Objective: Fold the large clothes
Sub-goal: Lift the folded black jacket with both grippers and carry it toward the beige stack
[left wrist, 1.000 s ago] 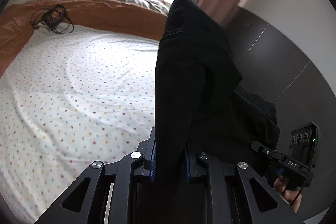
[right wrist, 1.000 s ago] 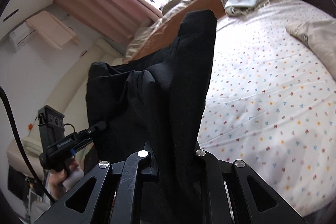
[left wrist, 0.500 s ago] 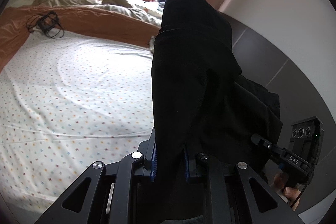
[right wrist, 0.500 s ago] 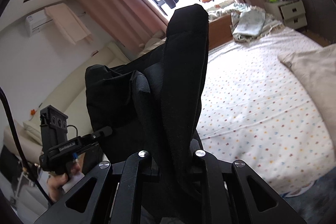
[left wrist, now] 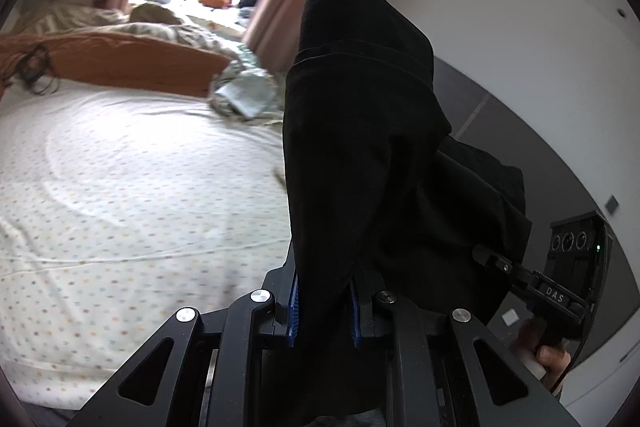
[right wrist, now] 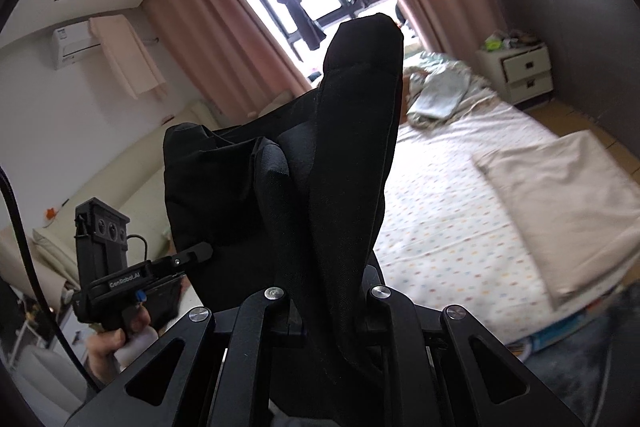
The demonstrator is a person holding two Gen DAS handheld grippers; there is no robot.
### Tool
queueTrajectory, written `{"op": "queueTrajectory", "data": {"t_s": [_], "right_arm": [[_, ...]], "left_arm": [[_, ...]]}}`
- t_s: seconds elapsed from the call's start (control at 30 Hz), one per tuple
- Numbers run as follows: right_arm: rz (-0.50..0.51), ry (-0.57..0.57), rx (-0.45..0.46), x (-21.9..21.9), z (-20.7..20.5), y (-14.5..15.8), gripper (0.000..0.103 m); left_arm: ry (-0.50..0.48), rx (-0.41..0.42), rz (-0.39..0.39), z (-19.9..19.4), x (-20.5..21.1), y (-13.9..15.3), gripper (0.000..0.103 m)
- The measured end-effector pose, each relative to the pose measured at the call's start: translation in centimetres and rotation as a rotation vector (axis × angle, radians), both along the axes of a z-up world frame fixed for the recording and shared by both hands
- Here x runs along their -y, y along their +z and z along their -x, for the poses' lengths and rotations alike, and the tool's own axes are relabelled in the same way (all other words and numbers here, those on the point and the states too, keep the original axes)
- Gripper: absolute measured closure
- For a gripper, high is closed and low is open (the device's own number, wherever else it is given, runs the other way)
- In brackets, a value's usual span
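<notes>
A large black garment hangs in the air between both grippers, above the near edge of the bed. My left gripper is shut on one part of it, the cloth standing up between its blue pads. My right gripper is shut on another part of the black garment. The right gripper also shows at the lower right of the left wrist view. The left gripper shows at the lower left of the right wrist view. The cloth sags in folds between them.
The bed with a white dotted sheet lies below and ahead. A beige pillow lies on its right side. Crumpled bedding sits at the far end, by a white nightstand. An orange headboard and dark wall panels border the bed.
Both grippers have risen and tilted up with the garment. The views now show more of the window and curtains and less of the bed.
</notes>
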State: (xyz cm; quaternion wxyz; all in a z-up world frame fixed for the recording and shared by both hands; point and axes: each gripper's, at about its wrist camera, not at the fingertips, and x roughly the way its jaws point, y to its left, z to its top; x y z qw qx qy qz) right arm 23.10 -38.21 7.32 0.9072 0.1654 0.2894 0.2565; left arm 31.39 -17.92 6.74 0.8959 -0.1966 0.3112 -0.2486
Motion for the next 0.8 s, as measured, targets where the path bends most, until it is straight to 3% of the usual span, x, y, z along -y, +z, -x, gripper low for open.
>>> {"op": "queueTrajectory", "data": {"t_s": [0.3,0.8], "right_arm": [[0.030,-0.053,0.061,6.8,2.8,3.7,0.090],[0.093,-0.136,0.149,16.0,3.0,6.3,0.090]], "left_arm": [[-0.109,0.028,0.012,0.2,6.5,3.2,0.084],[-0.241,0.038,0.046,-3.2,17.2,4.0,0.084]]}}
